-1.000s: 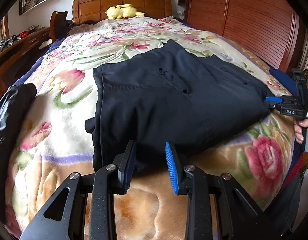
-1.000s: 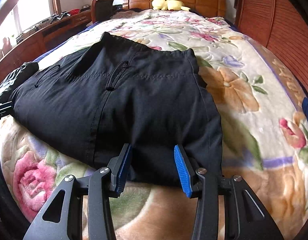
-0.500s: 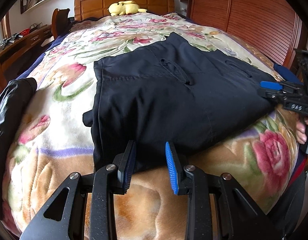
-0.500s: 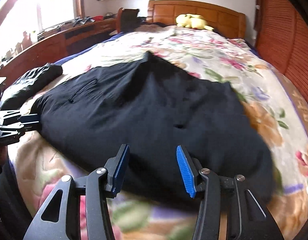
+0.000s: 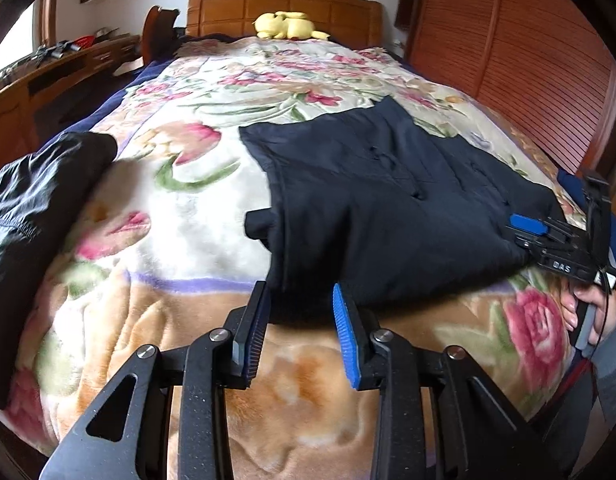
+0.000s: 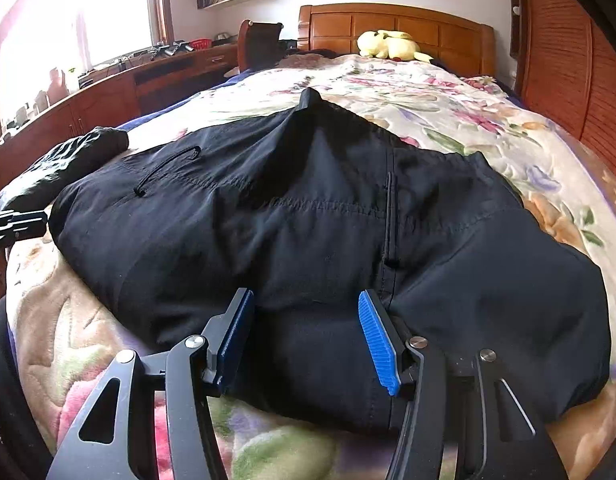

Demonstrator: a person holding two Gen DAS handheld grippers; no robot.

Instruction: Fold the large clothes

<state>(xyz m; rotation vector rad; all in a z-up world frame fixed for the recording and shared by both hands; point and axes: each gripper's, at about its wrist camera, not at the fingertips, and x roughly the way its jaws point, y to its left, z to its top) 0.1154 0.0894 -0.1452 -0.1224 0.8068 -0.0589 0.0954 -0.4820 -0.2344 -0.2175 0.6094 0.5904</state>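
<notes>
Black trousers (image 5: 388,208) lie folded on the floral blanket (image 5: 180,216) of a bed. My left gripper (image 5: 300,292) is open at their near left corner, the hem just ahead of its tips and nothing pinched. My right gripper (image 6: 304,300) hangs over the near edge of the trousers (image 6: 308,216); its jaws are opening, with cloth lying under and between them but not pressed by the pads. In the left wrist view the right gripper (image 5: 522,234) sits at the trousers' right corner, held by a hand (image 5: 592,312). The left gripper (image 6: 28,224) shows at the right wrist view's left edge.
A second dark garment (image 5: 40,184) lies bunched at the bed's left edge. A yellow plush toy (image 5: 286,26) sits by the wooden headboard (image 5: 284,4). A slatted wooden wardrobe (image 5: 508,48) stands on the right, a long wooden desk (image 6: 108,88) on the left.
The right gripper has slid in over the trousers' near edge and its jaws have spread wider. The left wrist view has shifted so the trousers sit further right. The trousers lie as before.
</notes>
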